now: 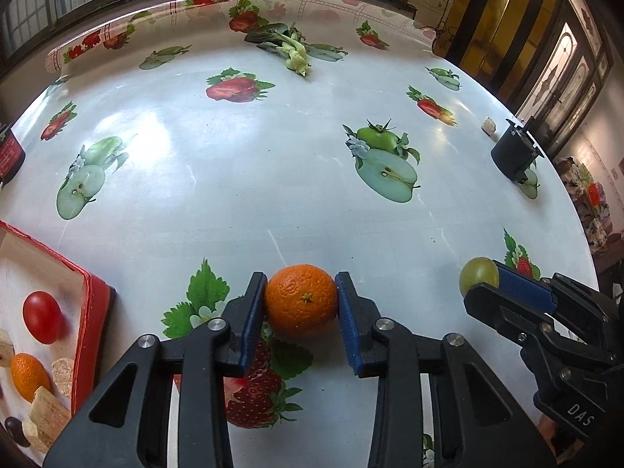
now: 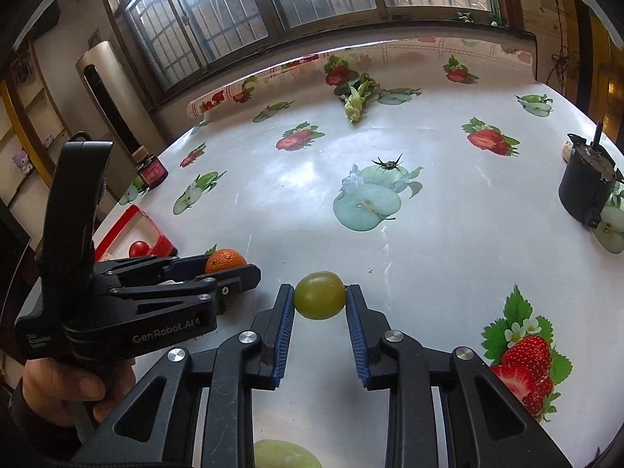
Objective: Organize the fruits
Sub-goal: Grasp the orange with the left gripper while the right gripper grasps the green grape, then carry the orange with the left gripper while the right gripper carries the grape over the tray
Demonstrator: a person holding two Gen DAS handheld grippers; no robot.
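My left gripper [image 1: 301, 292] is shut on an orange mandarin [image 1: 301, 301], its blue pads pressed on both sides, low over the fruit-print tablecloth [image 1: 241, 163]. It also shows in the right wrist view [image 2: 230, 267], holding the mandarin [image 2: 225, 259]. My right gripper [image 2: 319, 292] is shut on a green grape [image 2: 319, 295]; in the left wrist view it [image 1: 481, 279] holds the grape [image 1: 479, 275] at the right. A red-rimmed tray [image 1: 91, 304] at the left holds a red tomato [image 1: 42, 316], a small orange [image 1: 28, 376] and snack pieces.
A leafy green vegetable [image 1: 290, 48] lies at the far side of the table. A black cylindrical device [image 1: 514, 152] and a small pale lump [image 1: 488, 126] sit at the right edge. A dark jar with a red label [image 2: 151, 169] stands at the left edge.
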